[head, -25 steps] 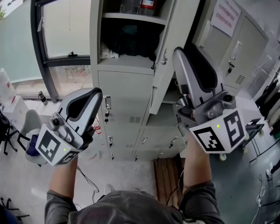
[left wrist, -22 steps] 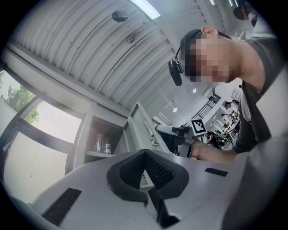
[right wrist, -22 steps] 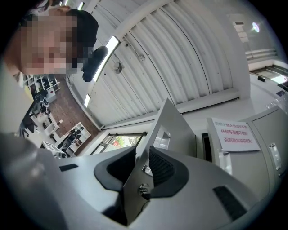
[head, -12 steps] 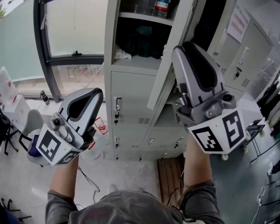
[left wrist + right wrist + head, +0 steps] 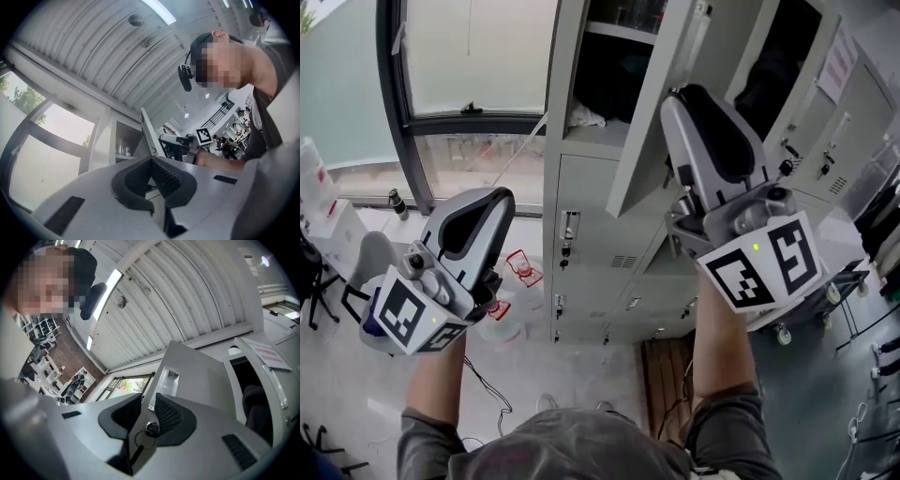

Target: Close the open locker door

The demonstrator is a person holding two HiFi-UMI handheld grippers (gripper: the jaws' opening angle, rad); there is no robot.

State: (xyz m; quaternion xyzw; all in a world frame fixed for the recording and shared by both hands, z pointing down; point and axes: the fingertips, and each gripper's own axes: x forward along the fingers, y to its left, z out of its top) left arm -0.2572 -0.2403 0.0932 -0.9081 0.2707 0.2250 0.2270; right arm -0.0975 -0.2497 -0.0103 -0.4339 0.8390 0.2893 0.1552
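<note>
Since the earlier frame, the locker door (image 5: 649, 112) has swung nearer its open compartment (image 5: 614, 84), and your right gripper (image 5: 689, 98) has just been closing its jaws.
Your left gripper (image 5: 480, 208) is low at the left, in front of the window (image 5: 469, 56), jaws apart with nothing between them. The door stands ajar at centre. Your right gripper is at the door's outer face, jaws apart, with the lock (image 5: 151, 427) and key ring (image 5: 142, 440) in the gap. Pad contact cannot be confirmed.
</note>
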